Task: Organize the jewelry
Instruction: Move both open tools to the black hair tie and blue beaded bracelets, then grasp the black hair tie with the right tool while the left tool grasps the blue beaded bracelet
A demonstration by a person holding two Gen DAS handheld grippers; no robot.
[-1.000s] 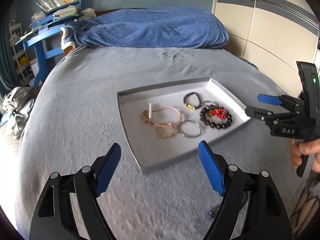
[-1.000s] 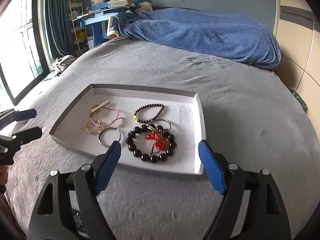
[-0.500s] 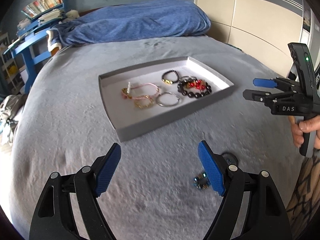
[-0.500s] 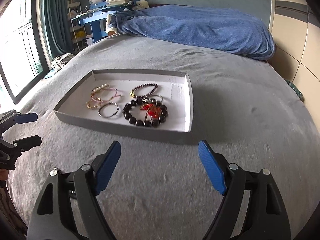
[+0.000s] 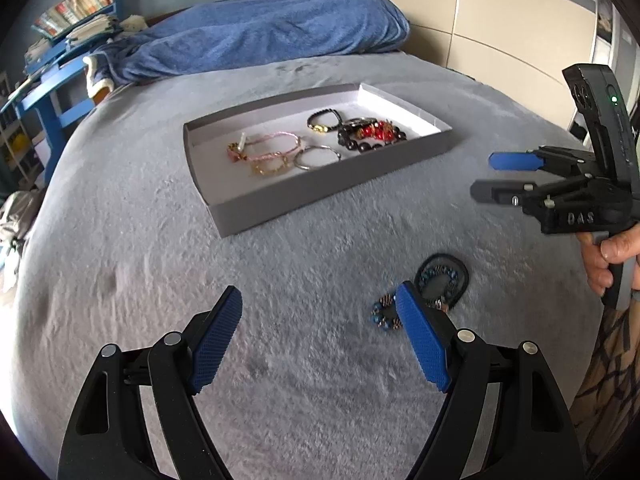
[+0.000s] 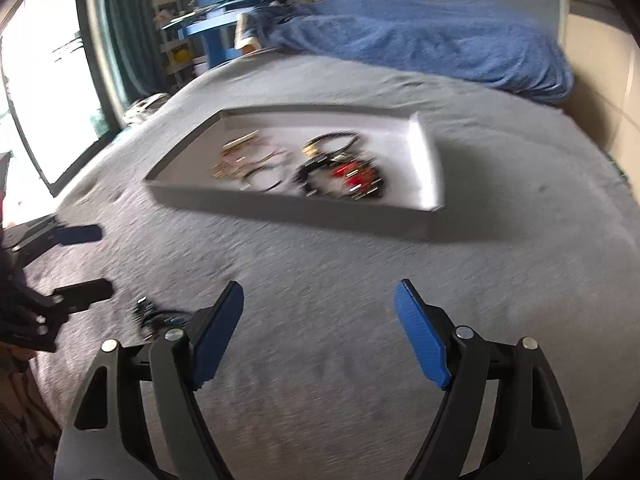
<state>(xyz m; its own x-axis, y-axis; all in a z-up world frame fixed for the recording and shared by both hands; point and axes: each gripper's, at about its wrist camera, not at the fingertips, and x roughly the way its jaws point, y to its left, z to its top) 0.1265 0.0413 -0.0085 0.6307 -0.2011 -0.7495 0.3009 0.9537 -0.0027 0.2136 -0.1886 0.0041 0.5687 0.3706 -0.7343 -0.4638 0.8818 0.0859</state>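
Observation:
A grey tray (image 5: 320,196) with a white inside lies on the grey bed and holds several bracelets, among them a dark bead one with red (image 5: 370,134) and a pink cord one (image 5: 272,148). The tray also shows in the right wrist view (image 6: 296,210), blurred. A blue beaded piece (image 5: 434,284) lies loose on the blanket in front of the tray, partly behind my left gripper's right finger; it shows in the right wrist view (image 6: 160,316) too. My left gripper (image 5: 320,332) is open and empty. My right gripper (image 6: 320,332) is open and empty, right of the loose piece (image 5: 486,178).
A blue blanket (image 5: 256,44) is heaped at the head of the bed. A blue desk with books (image 5: 60,68) stands at the far left. A cream wardrobe (image 5: 500,20) is on the right. A window (image 6: 44,92) is on the left.
Both grippers have drawn back and lower from the tray. The loose blue beaded piece has come into view in front of the tray. The right wrist view is now motion-blurred.

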